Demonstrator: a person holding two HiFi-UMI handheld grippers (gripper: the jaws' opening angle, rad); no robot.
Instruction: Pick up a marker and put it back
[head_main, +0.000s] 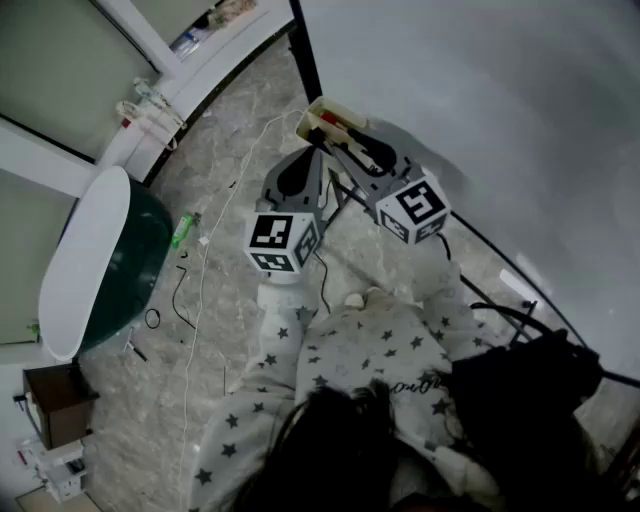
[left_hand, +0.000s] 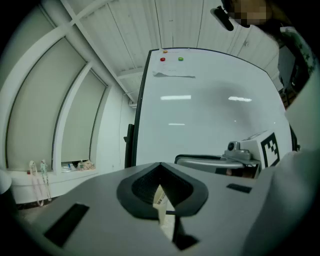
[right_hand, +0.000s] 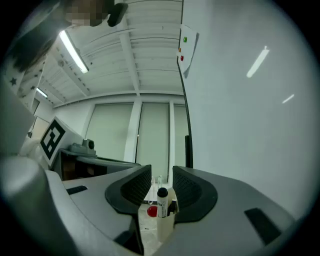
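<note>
While the right gripper (right_hand: 161, 170) holds its jaws apart, a black-capped marker (right_hand: 162, 201) stands upright in its holder (right_hand: 164, 231), low-centre in their gap, unclamped; the left gripper (left_hand: 160, 166) has its jaws closed together.

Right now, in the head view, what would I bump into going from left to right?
green and white tub → green bottle → left tool → right tool
</note>
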